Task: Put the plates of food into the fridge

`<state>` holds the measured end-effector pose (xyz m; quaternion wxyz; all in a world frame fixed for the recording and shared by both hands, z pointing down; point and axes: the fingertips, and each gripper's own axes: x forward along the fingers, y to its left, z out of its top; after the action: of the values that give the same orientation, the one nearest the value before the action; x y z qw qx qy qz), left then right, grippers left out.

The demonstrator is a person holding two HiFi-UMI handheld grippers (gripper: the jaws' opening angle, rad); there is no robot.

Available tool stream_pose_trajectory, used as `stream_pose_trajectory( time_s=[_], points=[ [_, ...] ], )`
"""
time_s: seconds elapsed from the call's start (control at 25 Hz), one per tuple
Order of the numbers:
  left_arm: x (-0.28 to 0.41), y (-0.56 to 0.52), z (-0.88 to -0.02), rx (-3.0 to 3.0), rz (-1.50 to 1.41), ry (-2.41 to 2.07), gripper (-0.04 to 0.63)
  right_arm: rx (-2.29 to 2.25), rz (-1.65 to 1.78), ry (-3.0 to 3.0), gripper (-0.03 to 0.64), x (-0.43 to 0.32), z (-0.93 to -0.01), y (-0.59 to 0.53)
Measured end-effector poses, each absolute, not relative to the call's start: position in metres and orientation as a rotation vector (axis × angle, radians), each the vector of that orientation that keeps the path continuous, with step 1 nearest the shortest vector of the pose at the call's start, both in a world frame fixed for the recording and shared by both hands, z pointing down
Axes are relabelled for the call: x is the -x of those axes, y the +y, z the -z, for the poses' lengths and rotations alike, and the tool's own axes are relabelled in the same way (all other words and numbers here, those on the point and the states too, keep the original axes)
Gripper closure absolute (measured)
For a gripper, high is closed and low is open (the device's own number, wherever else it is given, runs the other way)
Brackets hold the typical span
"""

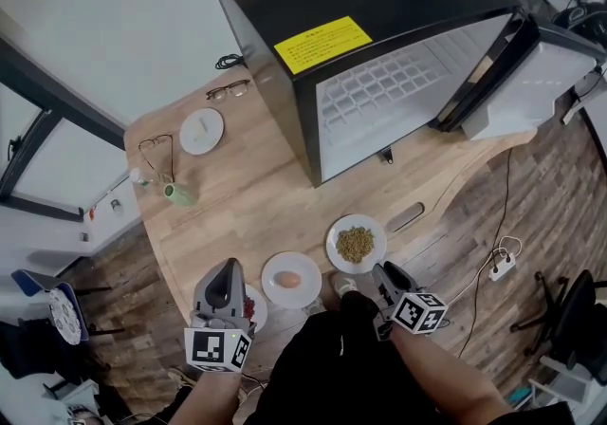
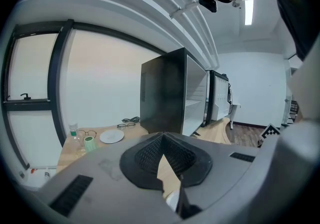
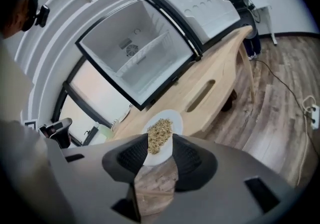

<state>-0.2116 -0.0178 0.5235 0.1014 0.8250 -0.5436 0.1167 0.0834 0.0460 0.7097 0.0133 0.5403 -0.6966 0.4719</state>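
The black fridge (image 1: 379, 25) stands on the wooden table (image 1: 256, 205) with its door (image 1: 531, 82) swung open to the right, and its white inside (image 3: 135, 53) shows empty shelves. A white plate of grain (image 1: 356, 244) and a white plate with an egg (image 1: 290, 280) lie near the front edge. A third plate with red food (image 1: 254, 307) is partly hidden under my left gripper (image 1: 228, 268), which is shut and holds nothing. My right gripper (image 1: 380, 272) is open just short of the grain plate (image 3: 161, 130), which shows beyond its jaws, apart from them.
At the table's far left lie a small white plate (image 1: 201, 131), two pairs of glasses (image 1: 229, 89), a green cup (image 1: 177, 193) and a small bottle (image 1: 140, 178). A slot (image 1: 405, 217) is cut in the tabletop. A power strip (image 1: 501, 267) lies on the floor.
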Motion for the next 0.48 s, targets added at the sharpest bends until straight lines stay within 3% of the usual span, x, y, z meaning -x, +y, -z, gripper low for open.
stream_pose_trajectory(
  time_s=[0.24,0.48],
  points=[
    [0.206,-0.016,-0.516,-2.457,-0.362,-1.598,0.591,-1.765,-1.787,-2.033,0.43,-0.088,-0.741,0.048],
    [0.214,-0.015,-0.51,-2.443,-0.379,-1.631,0.591,-1.719,-1.933,-1.99,0.451,-0.083,-0.756,0.032]
  ],
)
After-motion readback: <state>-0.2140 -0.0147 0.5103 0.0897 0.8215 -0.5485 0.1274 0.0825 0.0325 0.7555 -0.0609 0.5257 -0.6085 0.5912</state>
